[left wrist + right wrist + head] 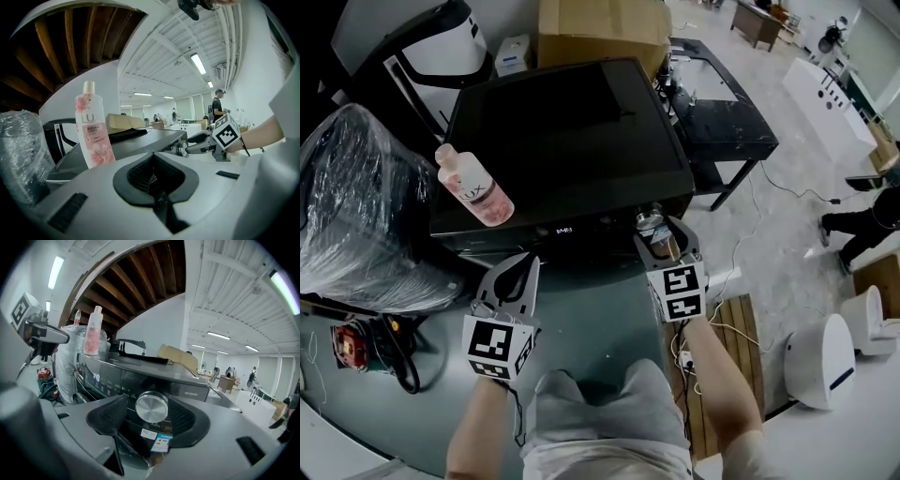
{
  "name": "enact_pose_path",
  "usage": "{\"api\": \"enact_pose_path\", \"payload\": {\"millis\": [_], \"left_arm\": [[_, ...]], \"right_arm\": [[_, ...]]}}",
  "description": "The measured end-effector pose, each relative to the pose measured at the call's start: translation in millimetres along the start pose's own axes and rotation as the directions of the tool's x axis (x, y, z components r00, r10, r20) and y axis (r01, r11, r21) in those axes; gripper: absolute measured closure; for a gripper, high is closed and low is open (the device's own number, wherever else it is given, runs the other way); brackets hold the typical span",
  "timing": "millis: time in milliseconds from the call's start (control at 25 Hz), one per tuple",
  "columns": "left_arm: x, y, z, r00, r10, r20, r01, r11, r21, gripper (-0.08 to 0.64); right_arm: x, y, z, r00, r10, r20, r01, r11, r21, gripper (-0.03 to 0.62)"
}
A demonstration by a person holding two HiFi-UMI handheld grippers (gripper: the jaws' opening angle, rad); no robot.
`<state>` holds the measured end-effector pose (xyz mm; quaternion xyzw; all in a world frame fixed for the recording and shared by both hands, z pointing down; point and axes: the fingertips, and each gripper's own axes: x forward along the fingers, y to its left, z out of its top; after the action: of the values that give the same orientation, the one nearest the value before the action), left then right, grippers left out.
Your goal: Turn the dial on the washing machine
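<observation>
The black washing machine [572,131] fills the middle of the head view. Its round silver dial [151,407] sits on the front panel at the right end. My right gripper [151,409] is open around the dial, one pad on each side, with a gap between each pad and the knob. From above, the right gripper [661,239] reaches the panel's right end with the dial [651,222] between its tips. My left gripper [514,279] hangs shut and empty in front of the panel's left part. Its pads meet in the left gripper view [152,180].
A pink Lux bottle [474,187] stands on the machine's lid near the left front. A plastic-wrapped bundle [356,216] lies to the left and a cardboard box [600,28] behind. A black table [722,122] stands at the right rear, with a white appliance [820,361] on the floor.
</observation>
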<state>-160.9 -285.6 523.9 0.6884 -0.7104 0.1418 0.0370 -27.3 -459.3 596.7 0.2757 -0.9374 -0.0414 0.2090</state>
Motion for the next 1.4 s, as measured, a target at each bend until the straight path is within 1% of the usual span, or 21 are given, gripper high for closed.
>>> {"api": "enact_pose_path", "payload": {"millis": [80,280,360,520,640,720,800,840,920,960,1080,1200,1280,1320,1360,1400], "left_arm": [[5,2,-11,1.000,0.002,-0.007,-0.003,1.000,-0.005,0.540],[15,6,-36,0.999,-0.009,-0.039,0.008,1.000,-0.017,0.540],[18,8,-42,0.999,-0.014,-0.050,0.012,1.000,-0.024,0.540],[21,8,-48,0.998,-0.025,-0.056,0.023,0.999,-0.034,0.540],[22,5,-48,0.998,-0.038,-0.058,0.036,0.999,-0.032,0.540],[22,3,-47,0.997,-0.047,-0.056,0.045,0.999,-0.026,0.540],[21,2,-45,0.997,-0.052,-0.053,0.051,0.998,-0.021,0.541],[20,2,-45,0.997,-0.053,-0.053,0.052,0.998,-0.021,0.540],[18,3,-45,0.997,-0.056,-0.053,0.054,0.998,-0.032,0.540],[18,3,-46,0.997,-0.060,-0.052,0.058,0.997,-0.049,0.540],[16,4,-46,0.996,-0.077,-0.049,0.071,0.992,-0.106,0.541],[15,4,-43,0.996,-0.080,-0.046,0.074,0.991,-0.114,0.541],[13,4,-41,0.996,-0.078,-0.045,0.073,0.991,-0.114,0.540],[12,4,-40,0.996,-0.078,-0.044,0.073,0.991,-0.115,0.540],[10,4,-39,0.996,-0.080,-0.044,0.075,0.990,-0.116,0.540],[9,4,-38,0.995,-0.084,-0.044,0.078,0.990,-0.118,0.540]], "right_arm": [[8,-3,-7,1.000,-0.022,0.000,0.022,1.000,-0.003,0.298],[19,-4,-13,0.999,-0.044,0.008,0.044,0.999,-0.004,0.288],[22,-5,-14,0.999,-0.054,0.010,0.054,0.999,0.001,0.288],[30,-8,-20,0.997,-0.076,-0.021,0.076,0.997,0.006,0.288],[31,-11,-25,0.996,-0.092,-0.006,0.092,0.995,0.044,0.295],[31,-13,-28,0.995,-0.096,0.012,0.095,0.992,0.086,0.296],[30,-14,-29,0.995,-0.093,0.024,0.088,0.984,0.157,0.296],[30,-15,-29,0.996,-0.088,0.029,0.080,0.975,0.208,0.296],[29,-16,-29,0.996,-0.076,0.045,0.058,0.947,0.317,0.296],[29,-17,-29,0.996,-0.072,0.054,0.048,0.933,0.357,0.296],[29,-18,-29,0.994,-0.068,0.083,0.023,0.892,0.451,0.297],[29,-20,-28,0.993,-0.061,0.105,-0.006,0.837,0.548,0.296],[28,-21,-28,0.991,-0.056,0.125,-0.034,0.781,0.623,0.296],[28,-22,-29,0.989,-0.056,0.139,-0.052,0.745,0.665,0.296],[27,-22,-30,0.986,-0.057,0.154,-0.070,0.702,0.709,0.296],[27,-23,-32,0.984,-0.060,0.167,-0.088,0.650,0.754,0.296]]}}
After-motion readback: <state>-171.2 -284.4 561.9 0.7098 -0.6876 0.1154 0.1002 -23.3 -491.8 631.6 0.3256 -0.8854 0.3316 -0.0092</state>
